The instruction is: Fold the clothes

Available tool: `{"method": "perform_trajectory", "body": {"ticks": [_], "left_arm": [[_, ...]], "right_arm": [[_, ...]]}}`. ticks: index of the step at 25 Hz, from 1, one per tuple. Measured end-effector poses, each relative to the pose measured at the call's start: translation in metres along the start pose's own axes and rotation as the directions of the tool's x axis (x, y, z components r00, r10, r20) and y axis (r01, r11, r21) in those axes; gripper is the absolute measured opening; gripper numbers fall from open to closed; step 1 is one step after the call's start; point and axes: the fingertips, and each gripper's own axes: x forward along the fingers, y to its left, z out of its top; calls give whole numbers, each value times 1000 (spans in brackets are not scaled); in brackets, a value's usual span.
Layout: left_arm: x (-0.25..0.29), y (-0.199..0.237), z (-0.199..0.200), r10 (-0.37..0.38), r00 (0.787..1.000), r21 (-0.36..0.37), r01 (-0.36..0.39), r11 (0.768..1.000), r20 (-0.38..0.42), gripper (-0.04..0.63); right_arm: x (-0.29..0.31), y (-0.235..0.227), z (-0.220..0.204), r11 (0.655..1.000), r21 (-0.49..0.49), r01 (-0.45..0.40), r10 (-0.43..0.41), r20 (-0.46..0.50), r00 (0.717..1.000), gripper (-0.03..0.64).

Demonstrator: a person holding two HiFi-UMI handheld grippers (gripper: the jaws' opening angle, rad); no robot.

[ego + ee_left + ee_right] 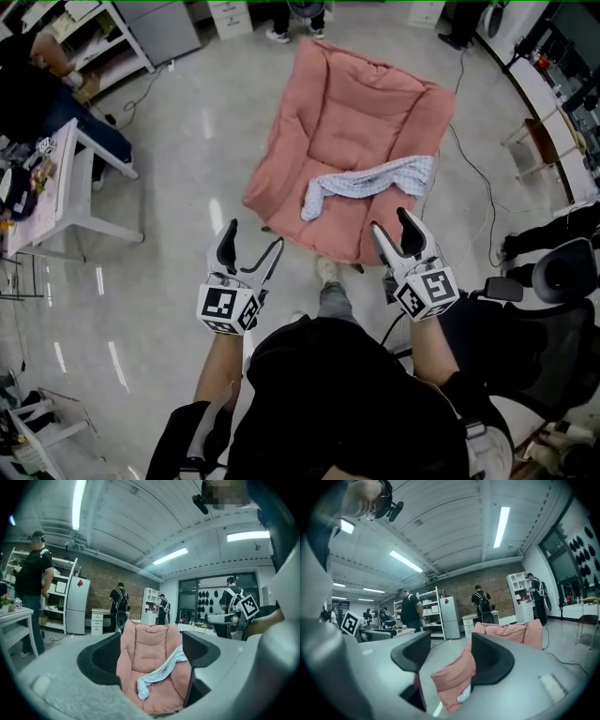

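A light blue checked garment (370,180) lies crumpled in a strip across the seat of a big pink cushion chair (356,103) on the floor. Both grippers hover level in front of the chair's near edge, short of the cloth. My left gripper (253,234) is open, its jaws wide apart and empty; in the left gripper view (151,641) the chair (145,651) and the garment (161,672) show between them. My right gripper (390,221) is open too and holds nothing. The right gripper view (450,644) catches the chair's corner (452,677) and a scrap of the garment (464,694).
A white table (70,178) with a seated person stands at the left. A black office chair (553,272) is at the right, and a cable (473,178) runs over the floor beside the cushion. People stand at the back by the shelves and a fridge (77,604). My shoe (328,270) touches the cushion's near edge.
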Motion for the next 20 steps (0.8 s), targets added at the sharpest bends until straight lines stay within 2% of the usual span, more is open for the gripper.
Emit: {"method": "perform_trajectory", "body": {"ticks": [7, 9, 11, 16, 20], "left_arm": [[60, 34, 22, 82, 996, 7, -82, 997, 23, 417], [79, 40, 23, 97, 995, 10, -97, 995, 18, 417], [97, 45, 19, 110, 994, 12, -110, 994, 10, 417], [135, 54, -4, 145, 989, -10, -145, 989, -33, 417], [160, 55, -21, 146, 987, -38, -148, 988, -62, 417]], "right_arm": [[89, -34, 23, 992, -59, -116, 117, 12, 993, 272], [112, -46, 23, 987, -68, -145, 145, 1, 989, 301], [132, -57, 19, 983, -72, -169, 169, -16, 986, 336], [170, -81, -1, 972, -53, -230, 225, -79, 971, 353], [194, -83, -25, 947, -76, -313, 298, -161, 941, 353]]}}
